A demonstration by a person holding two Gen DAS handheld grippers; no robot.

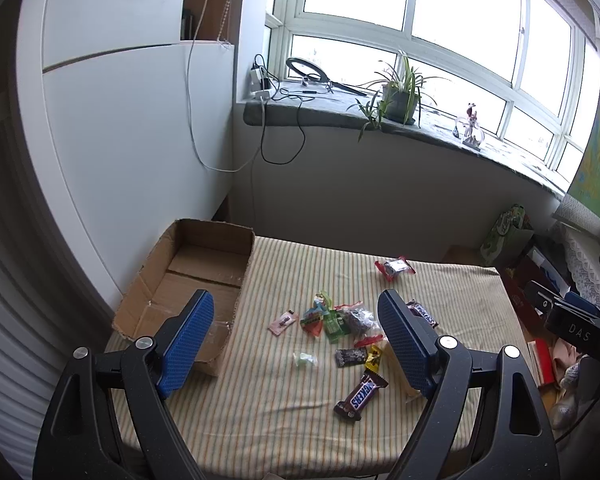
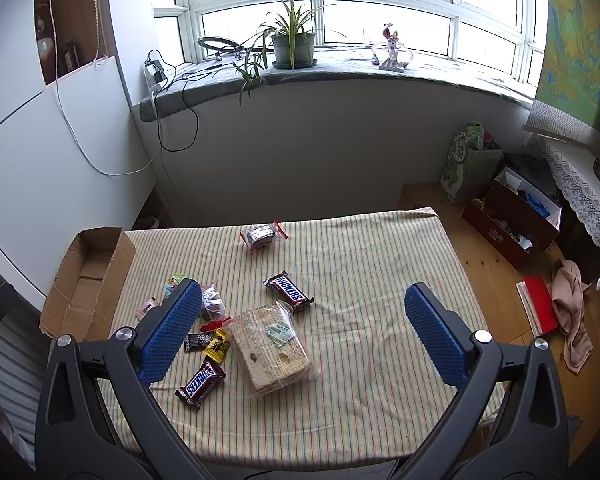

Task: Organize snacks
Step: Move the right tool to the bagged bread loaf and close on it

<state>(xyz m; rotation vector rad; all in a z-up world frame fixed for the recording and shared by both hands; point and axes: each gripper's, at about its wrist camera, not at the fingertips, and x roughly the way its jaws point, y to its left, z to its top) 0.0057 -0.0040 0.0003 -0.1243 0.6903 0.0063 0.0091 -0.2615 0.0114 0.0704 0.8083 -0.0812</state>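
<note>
Hovering above the striped surface [image 2: 380, 280], both grippers are holding their blue fingers [image 2: 172, 332] spread wide and empty: left gripper [image 1: 296, 344], right gripper [image 2: 304, 336]. Two bars reading "SNICKERS" [image 2: 289, 286] [image 2: 200, 383] are lying among small candies [image 1: 332, 320], beside a clear-wrapped wafer pack [image 2: 272, 352]. A cardboard box [image 1: 188, 280] is sitting at the surface's left edge.
</note>
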